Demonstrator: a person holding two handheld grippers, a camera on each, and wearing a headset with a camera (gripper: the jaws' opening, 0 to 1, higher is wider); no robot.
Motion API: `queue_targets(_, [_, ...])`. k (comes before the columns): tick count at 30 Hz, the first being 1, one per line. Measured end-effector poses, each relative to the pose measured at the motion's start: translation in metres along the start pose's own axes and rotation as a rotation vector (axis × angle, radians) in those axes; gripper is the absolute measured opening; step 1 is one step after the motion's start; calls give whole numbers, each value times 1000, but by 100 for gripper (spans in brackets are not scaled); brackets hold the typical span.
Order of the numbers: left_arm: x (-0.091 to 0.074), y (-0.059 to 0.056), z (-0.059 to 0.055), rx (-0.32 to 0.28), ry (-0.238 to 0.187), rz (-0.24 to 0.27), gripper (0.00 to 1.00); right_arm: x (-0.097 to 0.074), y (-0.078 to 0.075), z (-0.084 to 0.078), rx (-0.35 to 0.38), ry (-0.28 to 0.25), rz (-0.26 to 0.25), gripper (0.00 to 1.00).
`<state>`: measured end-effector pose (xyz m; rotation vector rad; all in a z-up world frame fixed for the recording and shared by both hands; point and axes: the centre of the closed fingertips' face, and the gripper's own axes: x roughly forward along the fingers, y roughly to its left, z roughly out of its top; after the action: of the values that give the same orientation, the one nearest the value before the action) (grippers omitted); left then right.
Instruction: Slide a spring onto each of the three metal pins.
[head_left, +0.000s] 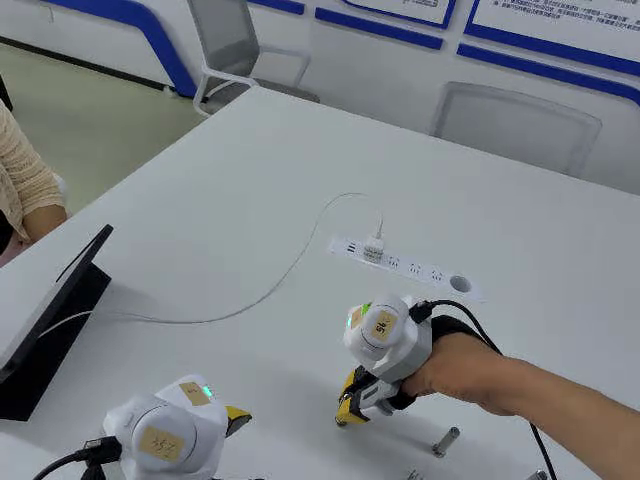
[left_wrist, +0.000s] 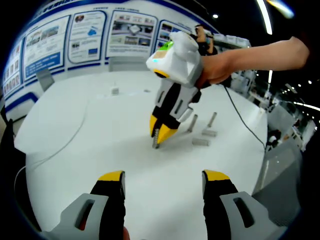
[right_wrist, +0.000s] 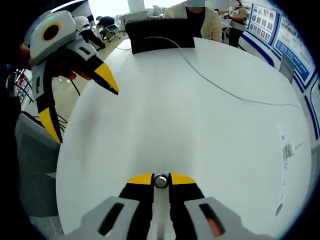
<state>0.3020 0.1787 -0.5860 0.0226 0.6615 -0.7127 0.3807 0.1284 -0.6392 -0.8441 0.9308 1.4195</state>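
Right tongs (right_wrist: 161, 177) pinch a small metal part (right_wrist: 161, 181); left tongs (left_wrist: 164, 175) gape wide, empty.

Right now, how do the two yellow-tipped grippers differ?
The left yellow-tipped gripper has its jaws apart and holds nothing; the right yellow-tipped gripper is shut on a small metal piece. The left points across the white table; the right points steeply down at it. Both have white bodies and yellow tips.

Left hand-held gripper (left_wrist: 164, 176) agape; right hand-held gripper (right_wrist: 161, 179) tight on pin (right_wrist: 160, 181).
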Motion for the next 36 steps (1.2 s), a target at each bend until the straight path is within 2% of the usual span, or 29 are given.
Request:
queue_targets(12, [-1, 0, -1, -3, 1, 3, 64, 3, 0, -2, 0, 2, 1, 13])
queue_targets(16, [-1, -1, 0, -3, -1, 3, 64, 0, 0, -2, -5, 5, -4, 19])
queue_targets(28, [-2, -4, 6, 12, -6, -5, 64, -25, -5, 4, 20, -40, -49, 34])
queue_targets(36, [-4, -10, 11, 23, -8, -12, 64, -43, -4, 2, 98, -109, -80, 39])
